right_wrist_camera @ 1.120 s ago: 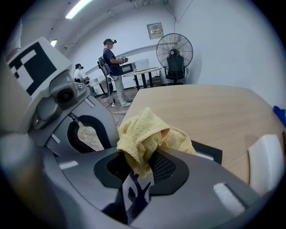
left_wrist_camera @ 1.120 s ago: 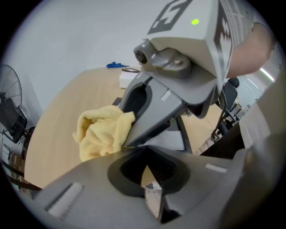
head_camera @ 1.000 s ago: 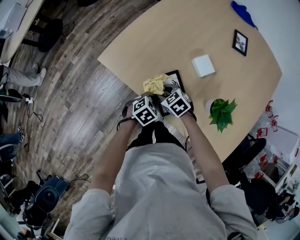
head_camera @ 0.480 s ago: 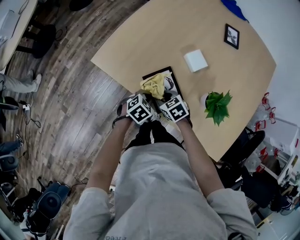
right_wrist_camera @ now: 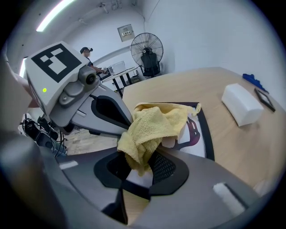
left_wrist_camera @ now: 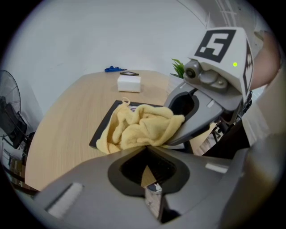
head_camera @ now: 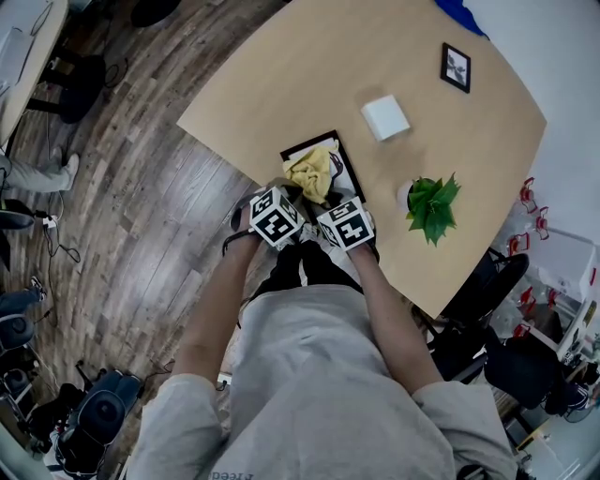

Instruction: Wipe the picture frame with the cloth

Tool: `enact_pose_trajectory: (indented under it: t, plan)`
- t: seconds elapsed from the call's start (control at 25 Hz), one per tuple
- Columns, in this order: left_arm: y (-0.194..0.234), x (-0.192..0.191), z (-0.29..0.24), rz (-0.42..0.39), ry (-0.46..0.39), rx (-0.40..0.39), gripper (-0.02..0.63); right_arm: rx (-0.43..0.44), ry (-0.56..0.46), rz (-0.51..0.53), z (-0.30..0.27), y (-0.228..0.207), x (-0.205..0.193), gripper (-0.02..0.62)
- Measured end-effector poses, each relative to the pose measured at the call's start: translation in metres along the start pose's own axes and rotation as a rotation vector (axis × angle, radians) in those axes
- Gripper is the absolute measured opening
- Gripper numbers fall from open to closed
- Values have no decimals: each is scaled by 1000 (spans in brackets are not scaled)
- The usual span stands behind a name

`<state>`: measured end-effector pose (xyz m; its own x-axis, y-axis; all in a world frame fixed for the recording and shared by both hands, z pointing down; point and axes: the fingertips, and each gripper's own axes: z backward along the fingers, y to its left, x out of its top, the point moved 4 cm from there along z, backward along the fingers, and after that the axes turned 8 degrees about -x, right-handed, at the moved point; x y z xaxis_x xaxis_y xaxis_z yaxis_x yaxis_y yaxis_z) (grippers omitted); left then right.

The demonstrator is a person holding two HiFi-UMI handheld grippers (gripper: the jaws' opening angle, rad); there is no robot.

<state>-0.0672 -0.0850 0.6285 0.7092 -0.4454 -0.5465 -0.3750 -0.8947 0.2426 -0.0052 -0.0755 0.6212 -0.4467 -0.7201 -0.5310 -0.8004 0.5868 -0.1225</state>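
Note:
A black picture frame lies flat near the table's front edge. A crumpled yellow cloth sits on top of it and covers most of its glass. My left gripper and right gripper meet at the cloth's near side, their marker cubes side by side. In the left gripper view the cloth bunches at my left gripper's shut tips, over the frame. In the right gripper view the cloth is pinched in my right gripper, with the frame beyond it.
On the wooden table stand a white box, a small black framed picture, a potted green plant and a blue item at the far edge. A fan and desks stand across the room.
Both grippers have slid the cloth across the frame, and the frame's far-left corner now shows. The head view has shifted a little.

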Motion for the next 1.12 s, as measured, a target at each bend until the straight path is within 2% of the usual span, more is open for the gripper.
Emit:
enact_pose_trajectory:
  t: [0.32, 0.64, 0.92, 1.12]
  plan:
    - [-1, -1, 0, 1, -21, -5, 52, -11, 34, -10, 12, 9, -17, 95]
    - [1, -2, 2, 13, -42, -11, 52, -6, 66, 63, 15, 37, -31, 92]
    - [6, -1, 3, 62, -85, -20, 52, -46, 64, 50, 21, 36, -46, 92]
    - [3, -4, 2, 77, -74, -19, 52, -70, 78, 57, 26, 40, -53, 91]
